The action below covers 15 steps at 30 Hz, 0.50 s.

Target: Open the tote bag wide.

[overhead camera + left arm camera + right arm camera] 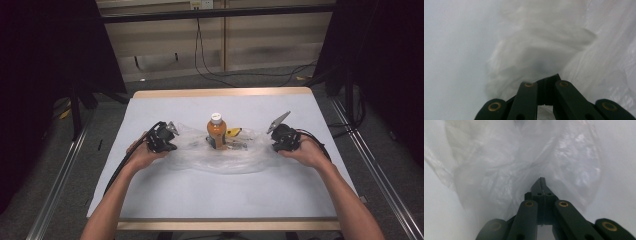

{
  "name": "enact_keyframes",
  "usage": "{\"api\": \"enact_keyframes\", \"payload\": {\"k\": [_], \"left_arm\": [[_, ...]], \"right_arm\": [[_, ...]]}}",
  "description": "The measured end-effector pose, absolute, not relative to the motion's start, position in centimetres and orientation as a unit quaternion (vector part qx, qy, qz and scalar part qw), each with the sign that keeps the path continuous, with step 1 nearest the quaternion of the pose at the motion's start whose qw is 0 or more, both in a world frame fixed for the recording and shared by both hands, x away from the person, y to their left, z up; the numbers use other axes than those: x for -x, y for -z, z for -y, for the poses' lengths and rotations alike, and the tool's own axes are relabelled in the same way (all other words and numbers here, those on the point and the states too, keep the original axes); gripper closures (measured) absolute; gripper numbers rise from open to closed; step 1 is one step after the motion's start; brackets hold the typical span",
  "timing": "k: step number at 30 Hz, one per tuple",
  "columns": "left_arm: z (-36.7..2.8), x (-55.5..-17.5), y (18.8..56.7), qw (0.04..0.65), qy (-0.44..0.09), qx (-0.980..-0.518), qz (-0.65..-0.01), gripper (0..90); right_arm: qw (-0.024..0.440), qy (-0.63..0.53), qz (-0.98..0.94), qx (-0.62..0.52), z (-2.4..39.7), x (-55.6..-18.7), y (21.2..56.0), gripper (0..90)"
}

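Both tongs point(172, 141) point(274, 142) clamped on plastic bag point(220, 157) ends; bottle point(216, 131) upright between.

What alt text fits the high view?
A person's two hands each hold a black gripper, left gripper and right gripper, both shut on opposite ends of a crumpled clear plastic bag on a table covered in white cloth. An upright amber-filled bottle with a white cap stands mid-bag.
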<state>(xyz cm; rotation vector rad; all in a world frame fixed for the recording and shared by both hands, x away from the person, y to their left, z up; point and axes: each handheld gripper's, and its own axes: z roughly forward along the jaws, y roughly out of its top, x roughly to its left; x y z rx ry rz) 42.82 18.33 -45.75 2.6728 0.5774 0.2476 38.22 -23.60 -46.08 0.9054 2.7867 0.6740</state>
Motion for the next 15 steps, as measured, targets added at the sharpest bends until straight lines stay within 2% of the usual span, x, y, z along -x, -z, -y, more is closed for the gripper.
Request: {"api": "enact_keyframes", "payload": {"k": [9, 15], "left_arm": [[-18.1, -42.6, 45.6, 0.168, -0.098, -0.964, -0.183, 90.0], [-18.7, -42.4, 45.5, 0.172, -0.095, -0.964, -0.178, 90.0]], "right_arm": [[0.074, -0.198, -0.932, -0.293, 24.4, -37.3, 45.8, 90.0], [0.076, -0.189, -0.933, -0.295, 25.0, -36.7, 45.8, 90.0]]}}
